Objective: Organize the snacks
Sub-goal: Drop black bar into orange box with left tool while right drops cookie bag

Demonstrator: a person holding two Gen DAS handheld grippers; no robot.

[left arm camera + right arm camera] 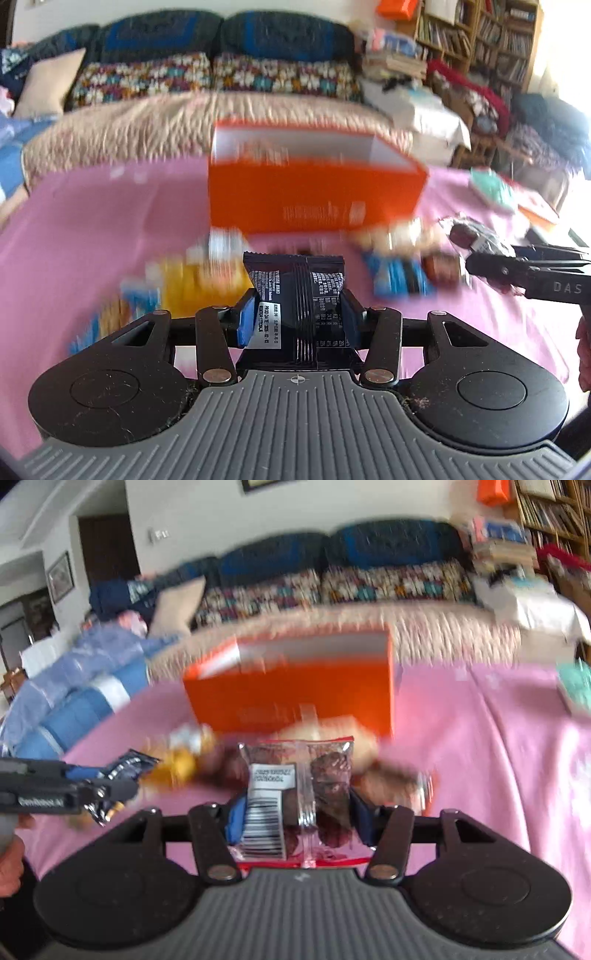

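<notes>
Carry step, by my reading: left gripper (pixel 297 314) closed on a dark snack packet (pixel 295 295); right gripper (pixel 295 812) closed on a clear packet of dark biscuits (pixel 299 794); both raised on the near side of the open orange box (pixel 314 192); loose snacks (pixel 199 277) scattered at the box's near foot on the pink cloth (pixel 92 221); next move likely calls for clearing the box's near wall, then releasing inside.

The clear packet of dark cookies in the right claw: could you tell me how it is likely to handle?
The clear packet looks like thin glossy film, so probably floppy and a bit slippery. Its dark cookies could crumble if the right claw squeezes hard.
</notes>
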